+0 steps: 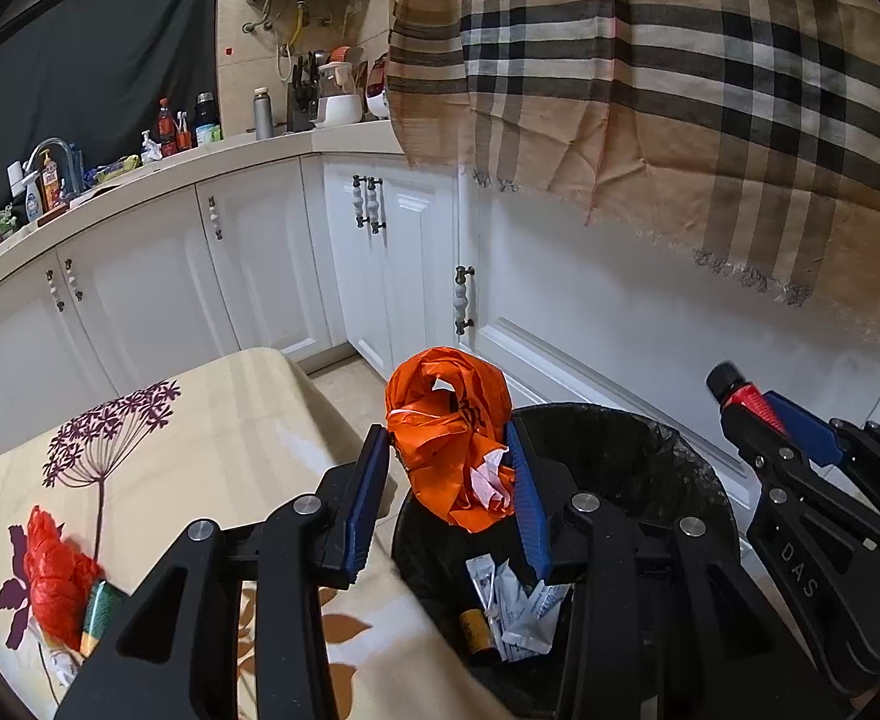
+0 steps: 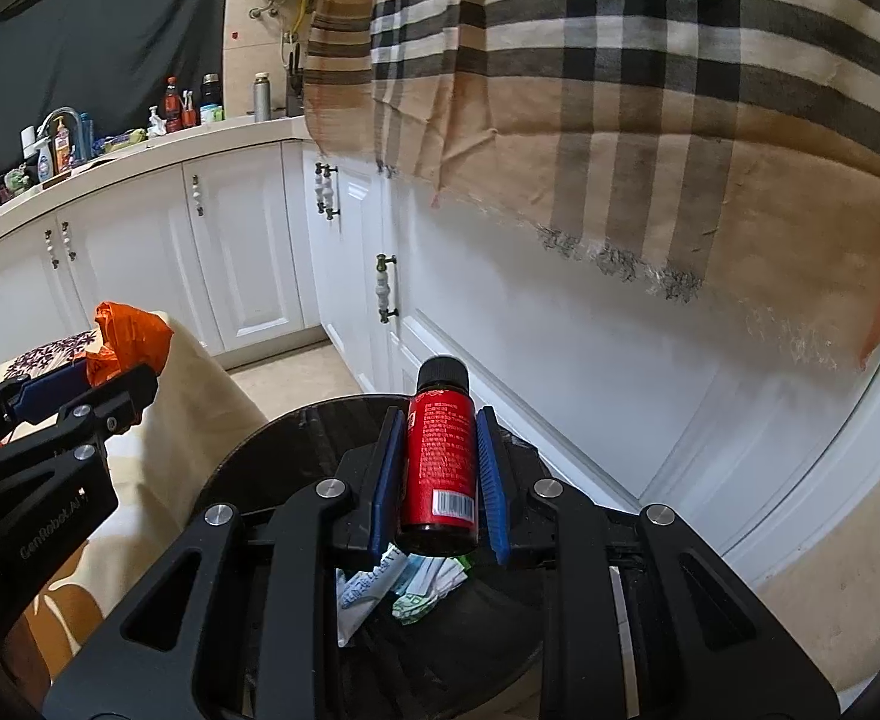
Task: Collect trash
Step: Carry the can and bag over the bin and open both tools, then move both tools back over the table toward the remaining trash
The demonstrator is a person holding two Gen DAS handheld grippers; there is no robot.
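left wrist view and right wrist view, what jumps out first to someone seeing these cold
The crumpled orange plastic bag stands out first, pinched between the left gripper's jaws at the rim of the black trash bin. Next is the red-labelled bottle with a black cap, clamped in the right gripper over the same bin, where wrappers already lie. Above, a big plaid cloth hangs over the white cabinets.

A: What do the right tongs [image 2: 438, 468] hold?
B: A red bottle [image 2: 440, 462] with a black cap, clamped between blue pads above the black bin [image 2: 248, 468].
A: And on the left?
B: The left tongs [image 2: 80, 387], gripping an orange bag [image 2: 125, 339].
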